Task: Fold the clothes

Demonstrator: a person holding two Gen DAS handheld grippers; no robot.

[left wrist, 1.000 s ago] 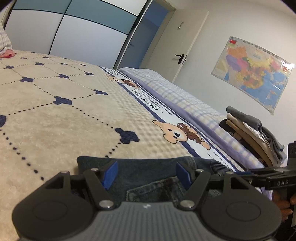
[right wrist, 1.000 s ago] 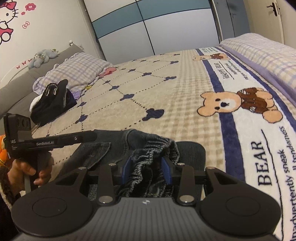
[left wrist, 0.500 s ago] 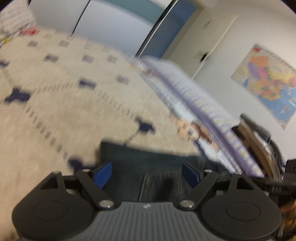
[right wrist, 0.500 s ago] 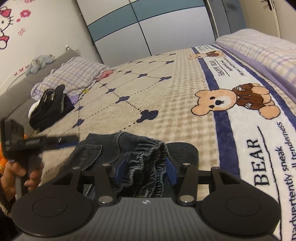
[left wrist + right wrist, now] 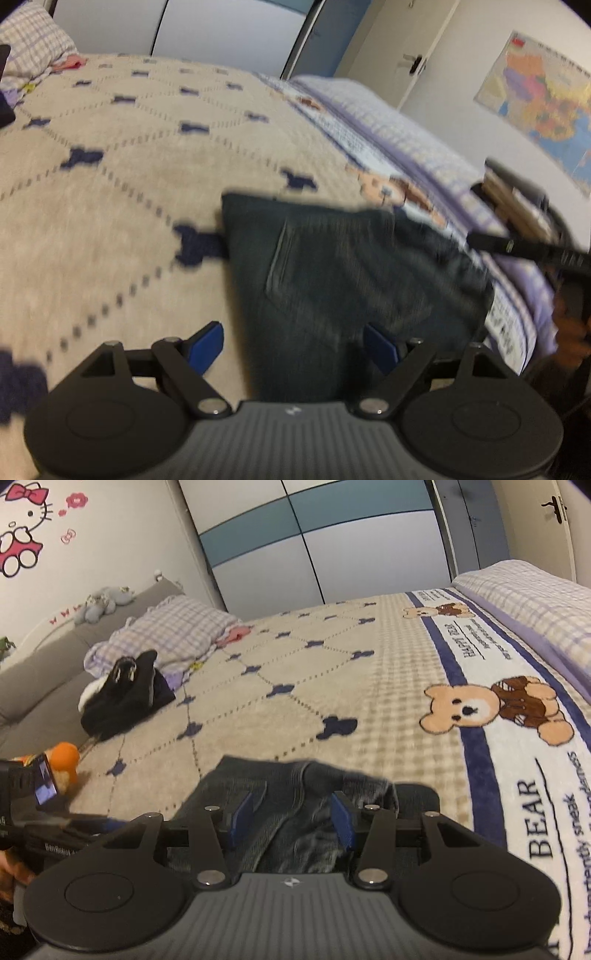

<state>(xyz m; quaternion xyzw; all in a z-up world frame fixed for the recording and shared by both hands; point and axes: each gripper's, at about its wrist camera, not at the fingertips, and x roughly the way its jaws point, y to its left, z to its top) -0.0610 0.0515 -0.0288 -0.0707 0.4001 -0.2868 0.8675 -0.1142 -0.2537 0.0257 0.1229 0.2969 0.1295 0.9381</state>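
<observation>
Dark jeans (image 5: 343,266) lay folded on the bed (image 5: 110,206); left tongs (image 5: 293,345) gaped wide, right tongs (image 5: 291,821) hung half-open around the bunched waistband, gripping nothing.

Ahead of the grippers lay one pair of dark jeans (image 5: 295,805). Two checked pillows showed: one (image 5: 173,631) far left, one (image 5: 535,602) far right. One black garment heap (image 5: 125,698), one grey plush toy (image 5: 99,603), one wall map (image 5: 543,99).

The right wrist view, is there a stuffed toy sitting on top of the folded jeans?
No, the jeans have nothing on them; the grey stuffed toy sits far off on the headboard.
</observation>
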